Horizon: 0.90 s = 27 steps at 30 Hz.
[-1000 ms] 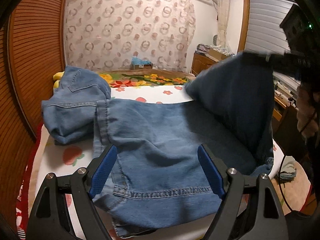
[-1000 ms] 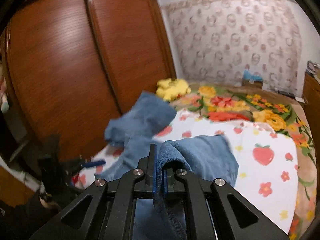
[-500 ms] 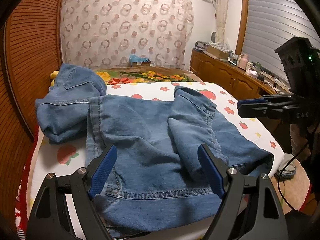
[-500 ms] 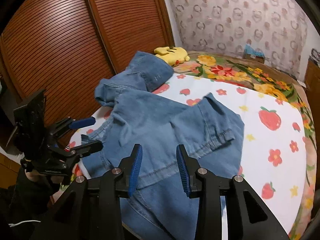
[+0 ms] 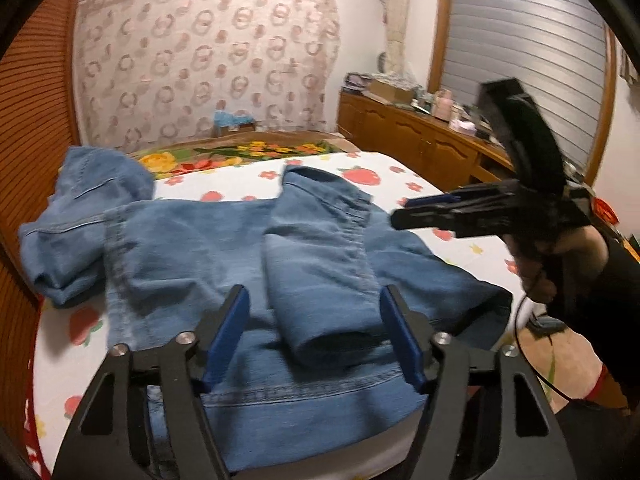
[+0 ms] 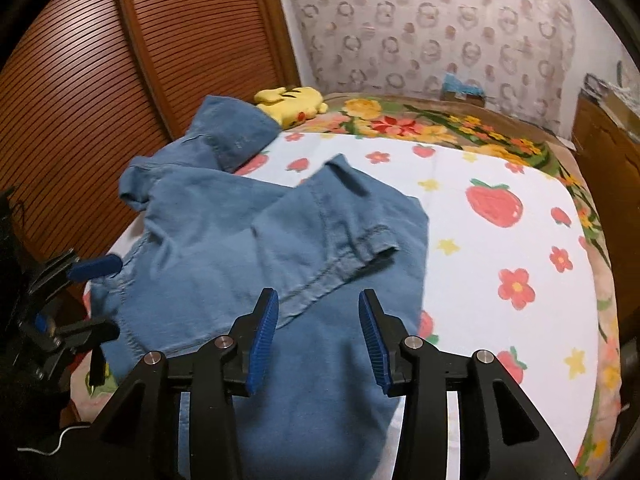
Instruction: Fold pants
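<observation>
Blue denim pants (image 5: 192,248) lie spread on the bed, waist end bunched at the far left. One leg (image 5: 320,256) is folded back over the rest, its hem (image 6: 360,240) lying free. My left gripper (image 5: 314,340) hovers over the near edge of the pants with its jaws closing. The folded leg's end shows between the pads (image 5: 224,340), which do not press on it. My right gripper (image 6: 316,336) hangs above the denim (image 6: 224,248) with jaws opening and nothing between them. Each gripper shows in the other view: the right gripper (image 5: 432,212), the left gripper (image 6: 100,298).
The bed sheet (image 6: 500,240) is white with strawberries and flowers, a floral blanket beyond. A yellow plush toy (image 6: 292,100) lies by the louvred wooden doors (image 6: 100,80). A wooden dresser (image 5: 420,148) stands along the right wall. A person's hand (image 5: 560,256) holds the right gripper.
The right gripper let go of the pant leg, which dropped folded over the pants, and its jaws spread apart. The left jaws narrowed and that gripper slid sideways along the near edge.
</observation>
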### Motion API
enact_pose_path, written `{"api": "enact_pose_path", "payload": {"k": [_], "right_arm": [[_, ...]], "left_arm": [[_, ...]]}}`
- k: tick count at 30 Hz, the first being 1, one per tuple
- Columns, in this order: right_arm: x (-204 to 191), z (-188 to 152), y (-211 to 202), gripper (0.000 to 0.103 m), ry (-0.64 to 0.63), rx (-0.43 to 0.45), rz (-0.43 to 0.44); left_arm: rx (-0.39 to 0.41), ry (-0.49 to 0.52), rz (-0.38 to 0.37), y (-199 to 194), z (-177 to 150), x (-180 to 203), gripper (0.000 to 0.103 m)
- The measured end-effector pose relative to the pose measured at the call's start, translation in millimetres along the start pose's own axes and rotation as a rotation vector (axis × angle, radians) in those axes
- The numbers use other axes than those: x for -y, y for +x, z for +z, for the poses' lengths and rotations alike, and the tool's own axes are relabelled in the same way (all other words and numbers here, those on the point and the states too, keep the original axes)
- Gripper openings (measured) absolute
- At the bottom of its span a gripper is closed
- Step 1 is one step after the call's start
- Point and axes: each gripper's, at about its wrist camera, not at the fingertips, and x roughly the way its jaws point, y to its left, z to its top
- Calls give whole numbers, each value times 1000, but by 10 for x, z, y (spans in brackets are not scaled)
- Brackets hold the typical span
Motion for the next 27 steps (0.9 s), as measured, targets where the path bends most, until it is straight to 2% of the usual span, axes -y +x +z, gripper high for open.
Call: {"api": "enact_pose_path", "payload": {"k": [3, 8, 10, 13, 17, 19, 21, 22, 23, 27], "right_arm": [[59, -54, 5, 44, 18, 0, -16], [145, -191, 54, 44, 42, -4, -49], [173, -241, 54, 44, 55, 0, -61], [220, -292, 66, 53, 65, 1, -94], [245, -349, 84, 56, 77, 9, -115], [242, -362, 89, 56, 82, 14, -120], [240, -384, 80, 56, 78, 16, -123], [218, -388, 91, 56, 70, 16, -130], [213, -413, 79, 56, 61, 15, -137], [121, -469, 83, 56, 12, 13, -155]], "left_arm": [[-14, 40, -31, 61, 29, 129, 55], [-65, 88, -53, 209, 9, 266, 55], [-103, 98, -43, 305, -23, 292, 55], [-151, 108, -18, 423, -77, 293, 55], [-172, 125, 12, 495, -120, 314, 55], [-171, 136, 30, 504, -114, 320, 45], [-165, 134, 38, 491, -94, 311, 24], [-160, 130, 39, 473, -84, 302, 20], [-149, 125, 41, 434, -65, 289, 12], [-79, 83, 54, 173, 65, 158, 7]]}}
